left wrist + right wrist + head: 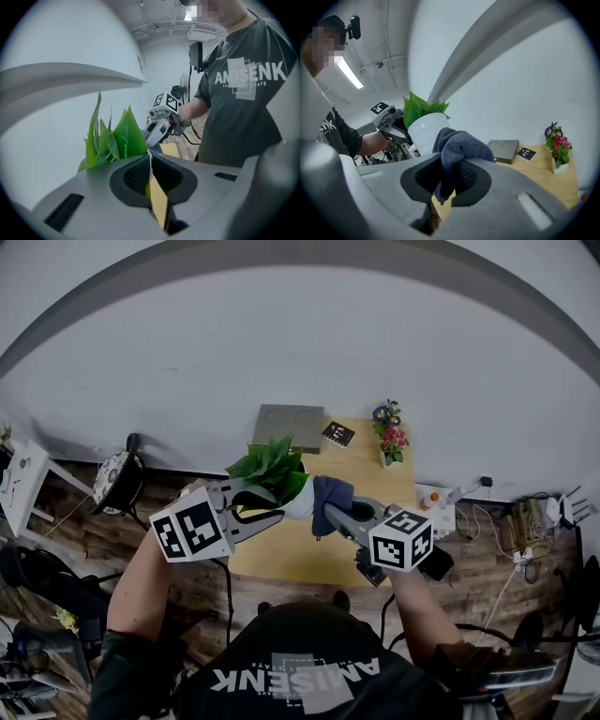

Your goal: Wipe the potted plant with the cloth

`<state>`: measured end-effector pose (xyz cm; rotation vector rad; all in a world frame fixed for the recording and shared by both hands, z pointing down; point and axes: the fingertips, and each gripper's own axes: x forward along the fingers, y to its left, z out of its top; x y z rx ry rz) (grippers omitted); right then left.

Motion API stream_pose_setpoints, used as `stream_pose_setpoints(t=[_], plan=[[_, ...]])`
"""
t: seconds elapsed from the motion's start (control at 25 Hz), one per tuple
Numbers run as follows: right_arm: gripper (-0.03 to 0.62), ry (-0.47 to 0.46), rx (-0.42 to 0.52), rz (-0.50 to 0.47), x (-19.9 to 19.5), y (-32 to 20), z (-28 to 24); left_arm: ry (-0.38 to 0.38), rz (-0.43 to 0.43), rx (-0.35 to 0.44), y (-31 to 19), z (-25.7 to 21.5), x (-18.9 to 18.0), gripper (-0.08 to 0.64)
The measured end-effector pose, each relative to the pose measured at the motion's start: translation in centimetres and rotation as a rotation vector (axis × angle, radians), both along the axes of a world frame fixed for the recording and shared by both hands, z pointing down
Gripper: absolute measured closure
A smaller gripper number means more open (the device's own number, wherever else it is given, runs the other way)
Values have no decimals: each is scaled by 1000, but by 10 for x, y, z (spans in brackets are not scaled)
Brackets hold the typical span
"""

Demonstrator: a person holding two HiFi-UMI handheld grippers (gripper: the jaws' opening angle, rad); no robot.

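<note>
A white wall (309, 343) runs behind the wooden table (356, 474), whose back edge meets it. Along that edge stand a grey tray (289, 426), a small black card (338, 434) and a little vase of flowers (389, 432). The front half of the table is bare, so there is free room under my hands.

I hold the potted plant (277, 470) in the air above the table's front left part. My left gripper (279, 509) is clamped on the pot's thin white rim. My right gripper (330, 514) is closed on the dark blue cloth (331, 495), which meets the pot's side.

From the head view, leaves and jaws hide most of the pot. The right gripper view shows its white wall (426, 131) with the cloth (457, 147) bunched against it. The left gripper view shows only leaves (115, 140), the rim between its jaws, and my torso beyond.
</note>
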<state>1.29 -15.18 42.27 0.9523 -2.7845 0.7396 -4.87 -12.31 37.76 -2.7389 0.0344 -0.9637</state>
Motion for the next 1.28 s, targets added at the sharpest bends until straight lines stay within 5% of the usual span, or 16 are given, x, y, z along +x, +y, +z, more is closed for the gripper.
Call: stream_pose_setpoints(t=[0.36,0.72,1.28], plan=[[555,59,-53,33,15,-1,28,-66,47,33,3,8,-3,543],[555,18,104,25,21,6,-43,-166,130,79,24,27,4,541],[555,29,83,-54,-6,5,-50,-147,151,68,29,18,0,540]])
